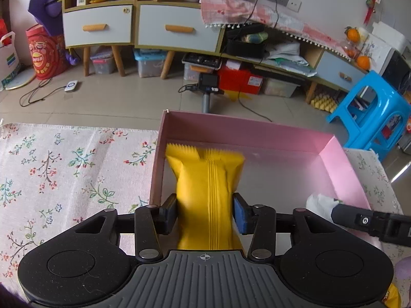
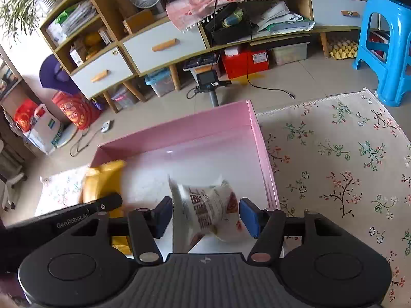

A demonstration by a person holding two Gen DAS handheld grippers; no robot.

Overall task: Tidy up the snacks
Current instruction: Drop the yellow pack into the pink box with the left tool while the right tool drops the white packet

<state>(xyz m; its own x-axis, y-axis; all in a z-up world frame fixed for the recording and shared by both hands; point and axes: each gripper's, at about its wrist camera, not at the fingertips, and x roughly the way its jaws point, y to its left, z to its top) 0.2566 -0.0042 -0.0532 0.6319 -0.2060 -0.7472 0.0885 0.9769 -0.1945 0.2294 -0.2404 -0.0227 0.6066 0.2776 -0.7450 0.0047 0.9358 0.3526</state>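
Observation:
A pink box [image 1: 239,131] lies open on a floral cloth. My left gripper [image 1: 205,211] sits over its left part with a yellow snack bag [image 1: 205,179] between the pads; the bag is blurred and the right pad barely touches it. The yellow bag also shows in the right wrist view [image 2: 102,182]. My right gripper [image 2: 205,217] is over the same pink box [image 2: 179,128], jaws spread wider than the white snack bag [image 2: 208,210] between them, which lies tilted in the box. The right gripper's tip shows in the left wrist view [image 1: 359,219] beside the white bag [image 1: 318,202].
The floral cloth [image 1: 64,169] extends left of the box and to its right [image 2: 346,159]. A blue plastic stool [image 2: 385,46] stands on the floor at the right. Cabinets with drawers [image 1: 167,28], storage bins and cables line the far wall.

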